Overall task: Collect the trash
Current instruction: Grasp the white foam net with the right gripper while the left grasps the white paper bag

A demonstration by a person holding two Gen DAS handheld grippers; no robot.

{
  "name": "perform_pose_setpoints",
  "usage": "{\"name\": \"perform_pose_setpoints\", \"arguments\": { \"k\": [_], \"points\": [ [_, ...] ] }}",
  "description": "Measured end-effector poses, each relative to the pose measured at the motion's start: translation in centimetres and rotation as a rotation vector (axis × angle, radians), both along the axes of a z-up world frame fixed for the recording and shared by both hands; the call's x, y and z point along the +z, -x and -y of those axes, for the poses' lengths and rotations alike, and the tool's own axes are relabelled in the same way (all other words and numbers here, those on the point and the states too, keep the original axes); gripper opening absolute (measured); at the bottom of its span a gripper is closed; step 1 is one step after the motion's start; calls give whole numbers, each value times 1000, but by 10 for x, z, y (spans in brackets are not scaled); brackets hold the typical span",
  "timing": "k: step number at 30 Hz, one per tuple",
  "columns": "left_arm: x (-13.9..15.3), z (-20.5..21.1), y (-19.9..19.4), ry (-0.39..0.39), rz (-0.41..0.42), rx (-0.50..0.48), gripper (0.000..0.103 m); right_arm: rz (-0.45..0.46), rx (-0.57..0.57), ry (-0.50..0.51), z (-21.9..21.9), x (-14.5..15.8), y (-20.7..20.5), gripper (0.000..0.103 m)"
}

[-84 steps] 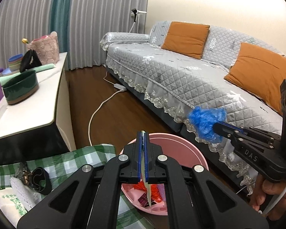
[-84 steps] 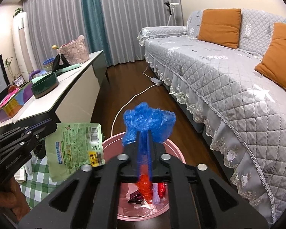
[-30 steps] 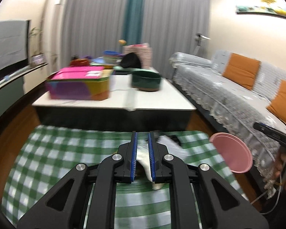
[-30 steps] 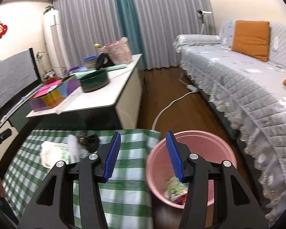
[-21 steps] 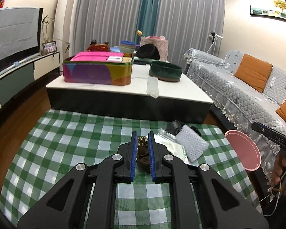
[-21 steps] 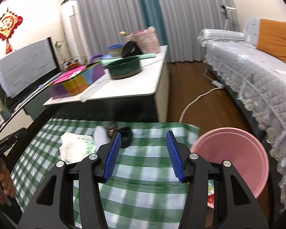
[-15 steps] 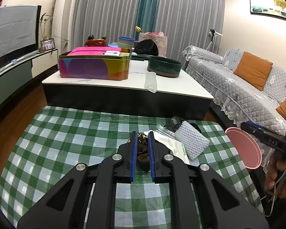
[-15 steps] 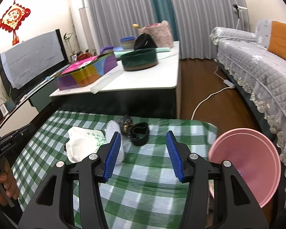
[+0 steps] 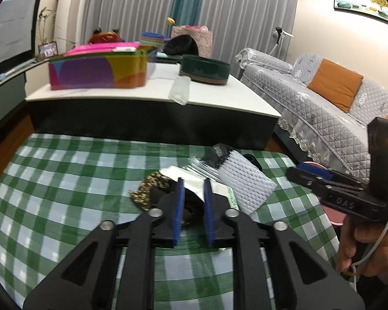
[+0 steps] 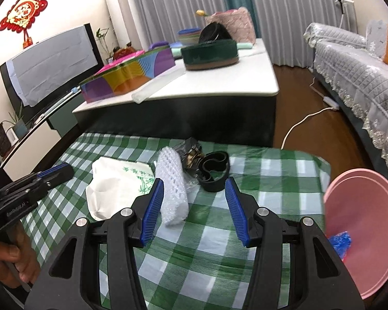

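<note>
1. Swung away from the pink bin since the earlier frames, when both grippers carried trash over it — blue wad and green packet now gone from the jaws, a blue scrap visible inside the bin.
2. Left gripper lowered onto the litter pile; jaws have just been opening, now narrowly apart, with a dark brown scrap and the corner of a silvery wrapper lying between the pads, not pressed.
3. Right gripper held wide apart and empty, hovering above the checked cloth; white foam net just ahead, by the left pad, black ring ahead between the pads.
4. Probably spread this wide to straddle the bulky foam net; the left set narrow to suit thin, flat wrappers.
5. Remaining trash bunched together ahead of both grippers: foam net touching the white bag, a speckled wrapper beside the left gripper's left pad.
6. Bin parked off the cloth's edge, to the right of the right gripper — a short swing away, likely by design.
7. Open cloth on the near side of both grippers; a low desk with a dark front close beyond the pile, limiting forward reach.
8. Grippers near each other over one pile — some risk of crowding.
</note>
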State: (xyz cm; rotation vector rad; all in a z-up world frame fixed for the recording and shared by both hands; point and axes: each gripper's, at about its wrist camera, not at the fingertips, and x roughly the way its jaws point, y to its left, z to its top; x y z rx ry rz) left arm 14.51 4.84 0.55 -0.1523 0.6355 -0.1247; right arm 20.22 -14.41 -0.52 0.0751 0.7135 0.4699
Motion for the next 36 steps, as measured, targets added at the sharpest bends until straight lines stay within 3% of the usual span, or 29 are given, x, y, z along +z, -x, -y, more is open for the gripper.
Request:
{"name": "perform_pose_setpoints", "arguments": {
  "k": [2,11,14,16,19,24,36],
  "points": [
    [-3,4,-3,-5,-6,-9,27,-12,15,6,-5,-5,-3,50],
    [-22,8,-14,12,-72,-22,27,-70,60,21,-22,-24,-16,45],
    [-23,13,-15,6,-73,-35,27,-81,72,25,-26,-28,-18,34],
    [-23,13,-16,8,-75,-37,26,-86,83,27,-28,-28,-17,21],
    [-21,13,-15,18,-70,-40,17,-79,99,31,-29,-27,-15,13],
    [-14,17,-13,10,-50,-59,12,-51,103,36,-27,-20,-9,12],
    [10,26,10,-30,22,-80,11,31,65,35,-11,9,23,12]
  ]
}}
